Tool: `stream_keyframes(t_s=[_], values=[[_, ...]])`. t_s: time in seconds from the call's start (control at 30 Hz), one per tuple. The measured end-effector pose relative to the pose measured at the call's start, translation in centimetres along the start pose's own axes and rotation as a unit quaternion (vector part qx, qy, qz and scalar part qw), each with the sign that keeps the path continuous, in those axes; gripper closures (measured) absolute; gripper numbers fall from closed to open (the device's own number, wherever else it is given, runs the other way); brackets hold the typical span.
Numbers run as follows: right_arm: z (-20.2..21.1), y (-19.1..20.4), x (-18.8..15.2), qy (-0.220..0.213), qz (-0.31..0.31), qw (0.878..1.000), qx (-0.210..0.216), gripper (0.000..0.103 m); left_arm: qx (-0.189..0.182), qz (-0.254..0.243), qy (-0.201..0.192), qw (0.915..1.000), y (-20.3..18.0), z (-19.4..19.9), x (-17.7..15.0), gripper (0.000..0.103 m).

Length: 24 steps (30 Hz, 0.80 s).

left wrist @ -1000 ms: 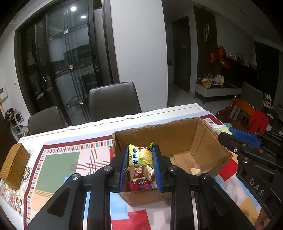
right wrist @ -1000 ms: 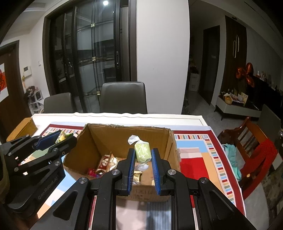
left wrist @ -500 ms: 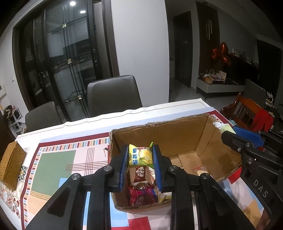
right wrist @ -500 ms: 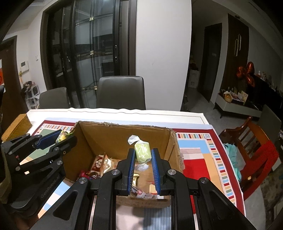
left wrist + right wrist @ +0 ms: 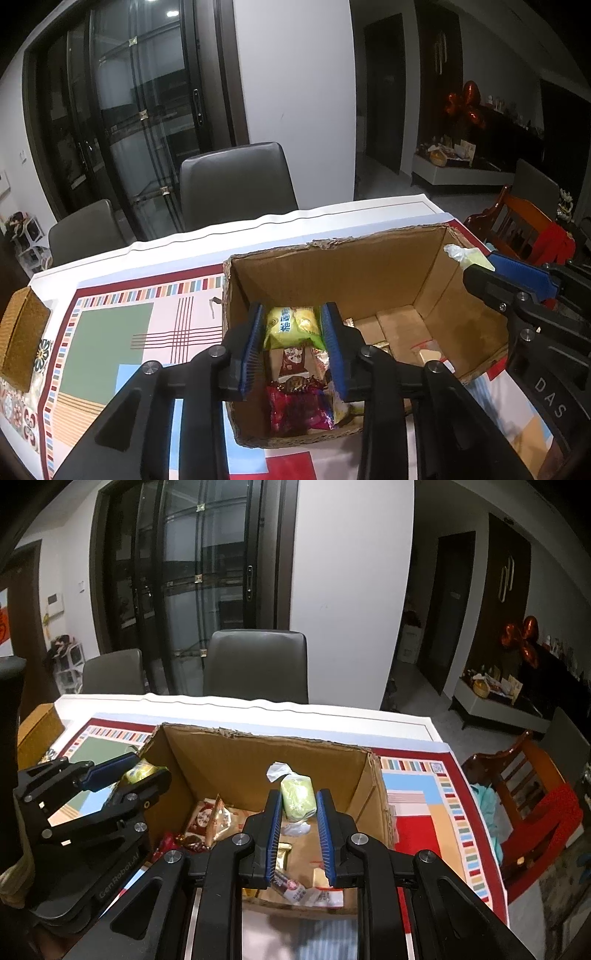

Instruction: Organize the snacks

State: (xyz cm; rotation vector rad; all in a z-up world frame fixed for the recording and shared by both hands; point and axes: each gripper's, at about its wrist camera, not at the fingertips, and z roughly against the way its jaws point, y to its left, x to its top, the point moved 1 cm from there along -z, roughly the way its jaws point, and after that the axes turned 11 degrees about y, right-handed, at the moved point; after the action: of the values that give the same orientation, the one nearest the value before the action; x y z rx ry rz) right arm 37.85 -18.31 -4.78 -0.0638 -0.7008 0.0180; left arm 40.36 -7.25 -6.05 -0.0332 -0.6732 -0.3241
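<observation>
Both over cardboard box (image 5: 332,266): left gripper (image 5: 293,332) jaws opening, yellow-green packet (image 5: 291,326) between them; right gripper (image 5: 297,812) pinching pale green wrapped snack (image 5: 297,799).

The left gripper's fingers (image 5: 255,343) hide the yellow-green packet's (image 5: 291,326) side edges

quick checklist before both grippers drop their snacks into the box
1. Left gripper over cardboard box: ok.
2. Left jaws opening, yellow-green packet between them; whether it is free: cannot tell.
3. Right gripper over the box: ok.
4. Right jaws shut on pale green wrapped snack: ok, not released.
5. Bare box floor under the right gripper: ok.
6. Space between the two grippers: ok.
</observation>
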Motion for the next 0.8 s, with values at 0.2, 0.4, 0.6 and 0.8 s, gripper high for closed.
stream_keyframes(t_s=[0.2, 0.4, 0.6, 0.8], values=[[0.2, -0.2, -0.2, -0.004, -0.004, 1.0, -0.014, 0.04, 0.011, 0.008, -0.011, 0.9998, 0.4, 0.6, 0.0, 0.042], [0.5, -0.8, -0.2, -0.007, -0.019, 1.0, -0.017, 0.028, 0.013, 0.018, -0.012, 0.9997, 1.0, 0.9, -0.1, 0.033], [1.2, -0.9, -0.1, -0.015, -0.025, 0.999, -0.027, 0.022, 0.026, 0.019, -0.015, 0.9994, 1.3, 1.4, -0.4, 0.027], [1.9, -1.0, -0.3, -0.021, -0.028, 0.999, -0.025, 0.022, 0.032, 0.025, -0.02, 0.999, 1.6, 2.3, -0.6, 0.019]])
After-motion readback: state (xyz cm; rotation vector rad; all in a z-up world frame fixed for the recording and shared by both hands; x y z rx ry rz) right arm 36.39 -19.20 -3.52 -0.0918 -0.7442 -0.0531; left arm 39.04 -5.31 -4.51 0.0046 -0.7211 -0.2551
